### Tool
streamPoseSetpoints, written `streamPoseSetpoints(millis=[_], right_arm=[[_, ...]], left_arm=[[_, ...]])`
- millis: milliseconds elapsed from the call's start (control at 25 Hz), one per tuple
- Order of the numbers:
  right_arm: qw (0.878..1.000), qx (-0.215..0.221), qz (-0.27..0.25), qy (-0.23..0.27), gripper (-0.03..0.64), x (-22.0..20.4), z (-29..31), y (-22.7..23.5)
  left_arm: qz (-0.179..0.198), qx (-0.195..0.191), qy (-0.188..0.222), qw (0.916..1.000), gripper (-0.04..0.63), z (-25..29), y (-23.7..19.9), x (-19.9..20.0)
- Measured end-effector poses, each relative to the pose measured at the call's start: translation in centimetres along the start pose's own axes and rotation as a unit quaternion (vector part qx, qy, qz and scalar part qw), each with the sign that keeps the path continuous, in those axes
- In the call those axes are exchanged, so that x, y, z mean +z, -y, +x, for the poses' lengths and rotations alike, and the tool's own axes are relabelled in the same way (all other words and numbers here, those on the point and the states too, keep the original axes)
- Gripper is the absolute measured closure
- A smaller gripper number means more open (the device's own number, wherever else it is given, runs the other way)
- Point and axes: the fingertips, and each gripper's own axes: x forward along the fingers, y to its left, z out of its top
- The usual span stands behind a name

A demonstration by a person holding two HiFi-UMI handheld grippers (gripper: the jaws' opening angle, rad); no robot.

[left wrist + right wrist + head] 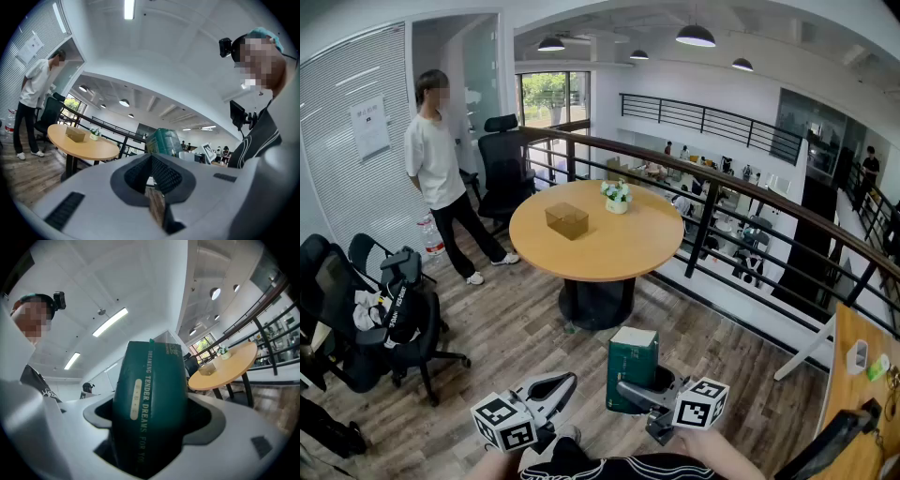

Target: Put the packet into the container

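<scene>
Right tongs [625,385] grip green packet [150,399]; long axis apparently upright.

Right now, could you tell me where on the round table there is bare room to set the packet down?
The round table is mostly bare: the whole near half, between the brown box and the near edge, and the right side below the flower pot. Only the far part, around those two, is crowded.

Green packet [150,404]: white print along side, "DREAMING", "TENDER DREAMS FOR YO…". Wall notice [369,127]: illegible.
</scene>
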Motion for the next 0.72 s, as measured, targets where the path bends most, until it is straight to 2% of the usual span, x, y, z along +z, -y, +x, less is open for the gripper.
streamPoseSetpoints(millis=[720], right_arm=[[1.000,0.014,-0.003,-0.005,0.193,0.2,-1.4,0.3]], left_arm=[[-0.005,0.018,-0.001,0.9998,0.589,1.3,0.8,-0.4]])
